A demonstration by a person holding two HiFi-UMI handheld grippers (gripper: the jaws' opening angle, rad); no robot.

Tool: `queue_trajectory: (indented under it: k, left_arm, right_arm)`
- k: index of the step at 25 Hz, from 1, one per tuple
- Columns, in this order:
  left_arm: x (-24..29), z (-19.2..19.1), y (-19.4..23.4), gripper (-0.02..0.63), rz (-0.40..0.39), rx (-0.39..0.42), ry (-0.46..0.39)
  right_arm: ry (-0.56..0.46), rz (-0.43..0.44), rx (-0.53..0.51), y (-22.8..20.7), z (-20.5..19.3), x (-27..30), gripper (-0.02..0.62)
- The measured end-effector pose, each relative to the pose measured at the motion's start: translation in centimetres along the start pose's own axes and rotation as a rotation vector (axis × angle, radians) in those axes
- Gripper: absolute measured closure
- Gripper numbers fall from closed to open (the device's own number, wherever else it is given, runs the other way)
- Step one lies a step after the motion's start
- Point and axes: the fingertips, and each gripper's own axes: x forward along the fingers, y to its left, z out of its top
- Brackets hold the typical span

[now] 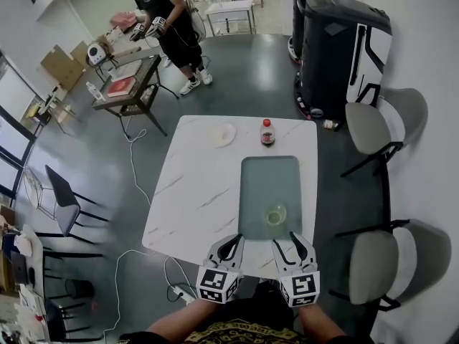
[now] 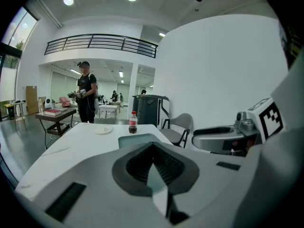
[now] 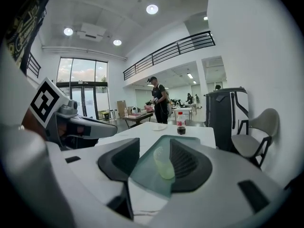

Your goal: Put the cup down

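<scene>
A clear, greenish plastic cup [image 1: 275,215] stands on the teal glass mat [image 1: 269,174] near the front of the white marble table [image 1: 193,192]. My right gripper [image 1: 288,241] hovers just short of the cup, jaws apart and empty. In the right gripper view the cup [image 3: 164,164] shows between the pads, but it sits farther out on the mat [image 3: 142,177] and touches neither. My left gripper [image 1: 231,244] is beside it over the table's front edge. Its pads [image 2: 166,167] meet at the tips with nothing in them.
A cola bottle [image 1: 267,132] and a small white saucer [image 1: 223,135] stand at the table's far end. Grey chairs [image 1: 369,127] line the right side beside a tall black machine [image 1: 337,41]. A person [image 1: 172,20] stands at a low table far back left. Cables lie on the floor [image 1: 136,170].
</scene>
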Motion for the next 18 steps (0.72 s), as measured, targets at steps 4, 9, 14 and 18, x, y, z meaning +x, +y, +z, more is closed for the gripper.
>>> queue_trajectory:
  k: [4, 9, 14, 18]
  left_arm:
    - [-1.7, 0.3, -0.6, 0.612, -0.040, -0.005, -0.029]
    - [-5.7, -0.4, -0.3, 0.612, -0.081, -0.009, -0.043]
    - [-11.2, -1.3, 1.1, 0.612, -0.103, -0.006, -0.048]
    - [-15.0, -2.7, 1.6, 0.612, -0.127, -0.003, -0.049]
  right_arm:
    - [0.006, -0.037, -0.028, 1.5, 0.1, -1.0, 0.544]
    - [0.027, -0.042, -0.012, 5.8, -0.4, -2.7, 0.589]
    - [0.025, -0.056, -0.005, 11.2, -0.1, -4.9, 0.589]
    - [0.023, -0.068, -0.011, 14.8, -0.5, -6.8, 0.589]
